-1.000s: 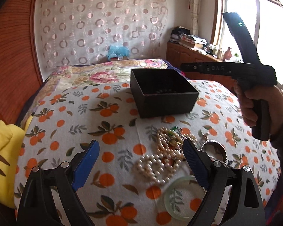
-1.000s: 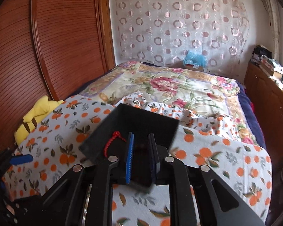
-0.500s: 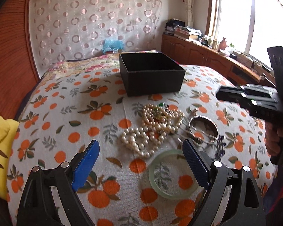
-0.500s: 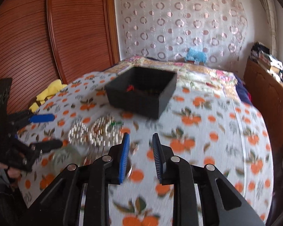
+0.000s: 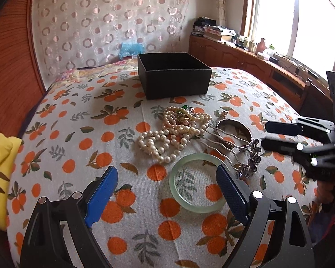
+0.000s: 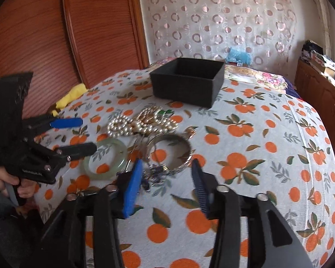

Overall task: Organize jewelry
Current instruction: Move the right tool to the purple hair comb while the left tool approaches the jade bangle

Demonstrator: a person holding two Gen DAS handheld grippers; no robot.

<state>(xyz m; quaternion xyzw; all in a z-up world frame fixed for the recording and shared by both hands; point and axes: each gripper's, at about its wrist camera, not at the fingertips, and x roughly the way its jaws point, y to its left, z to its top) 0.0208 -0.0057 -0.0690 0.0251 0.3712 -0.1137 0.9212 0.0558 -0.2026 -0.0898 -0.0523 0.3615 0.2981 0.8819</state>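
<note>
Both hand-held grippers hang released over the bed: the left hand-held gripper (image 5: 165, 192) has its 2 blue fingers spread wide above the pale green jade bangle (image 5: 195, 182), holding nothing, and the right hand-held gripper (image 6: 166, 183) is likewise spread, empty, just above the silver bangle (image 6: 169, 151) and the purple-flowered hair comb (image 5: 249, 156). On the orange-print bedspread (image 5: 78, 134) the jewelry lies in 1 cluster: a heap of pearl necklaces (image 5: 174, 131) touches the comb's prongs, with the jade bangle just beside it. Behind the cluster stands the open black box (image 5: 174, 78), apart from the pearls.
</note>
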